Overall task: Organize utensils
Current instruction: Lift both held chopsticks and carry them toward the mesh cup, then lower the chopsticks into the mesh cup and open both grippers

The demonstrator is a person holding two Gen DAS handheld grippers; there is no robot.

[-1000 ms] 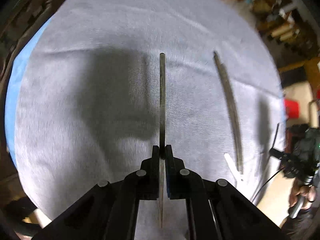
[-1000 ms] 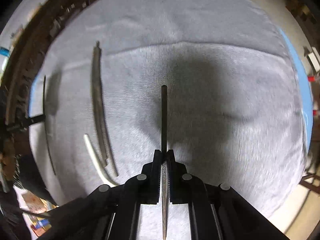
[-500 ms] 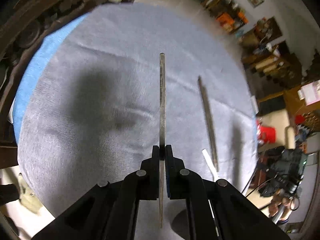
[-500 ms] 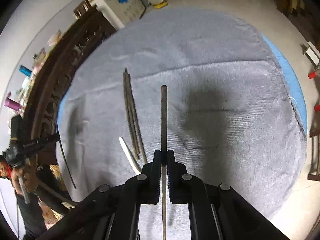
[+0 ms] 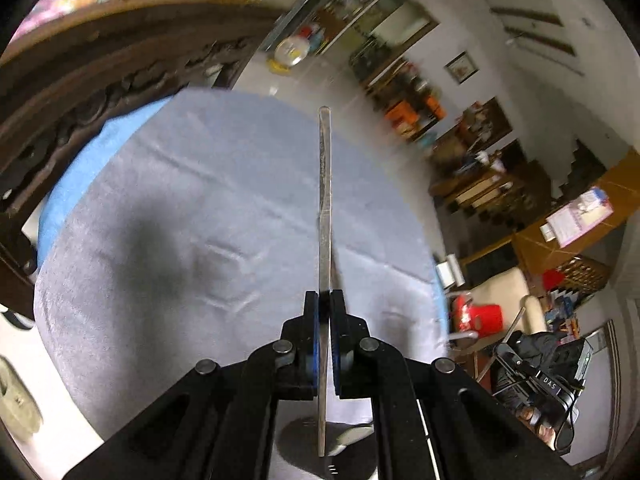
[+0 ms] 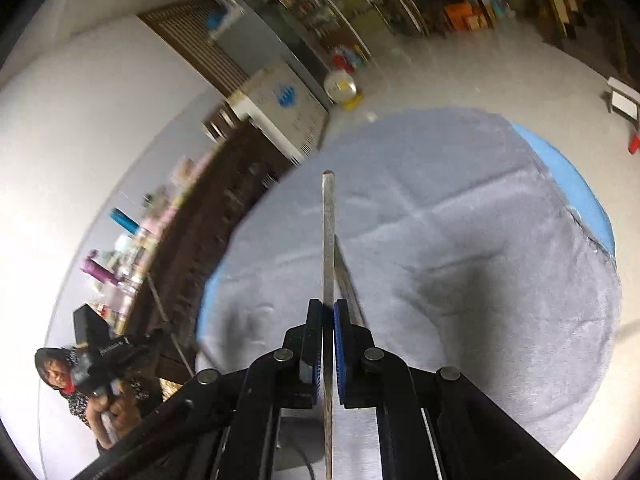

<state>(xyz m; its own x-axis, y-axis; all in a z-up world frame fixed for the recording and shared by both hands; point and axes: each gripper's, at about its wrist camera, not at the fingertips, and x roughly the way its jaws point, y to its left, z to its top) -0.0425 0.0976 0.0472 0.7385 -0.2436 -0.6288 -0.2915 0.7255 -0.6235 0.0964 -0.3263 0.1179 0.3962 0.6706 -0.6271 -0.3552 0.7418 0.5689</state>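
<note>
My left gripper (image 5: 324, 300) is shut on a flat metal utensil (image 5: 324, 200) held edge-on, its handle pointing forward, high above the grey cloth (image 5: 180, 220). My right gripper (image 6: 328, 308) is shut on another thin metal utensil (image 6: 328, 236), also edge-on and lifted above the cloth (image 6: 480, 260). A further metal utensil (image 6: 349, 280) lies on the cloth just right of the held one, mostly hidden behind it. A sliver of it also shows in the left wrist view (image 5: 334, 272).
The grey cloth covers a round table with a blue cover (image 6: 568, 180) showing at its edge. A carved dark wooden bench (image 5: 80, 92) stands left of the table. A person (image 6: 80, 384) holding a camera stands at the left. Shelves and clutter fill the room behind.
Both grippers have lifted and tilted up with their utensils, so the table has dropped lower in both views and the room shows. The utensils on the cloth are now largely hidden.
</note>
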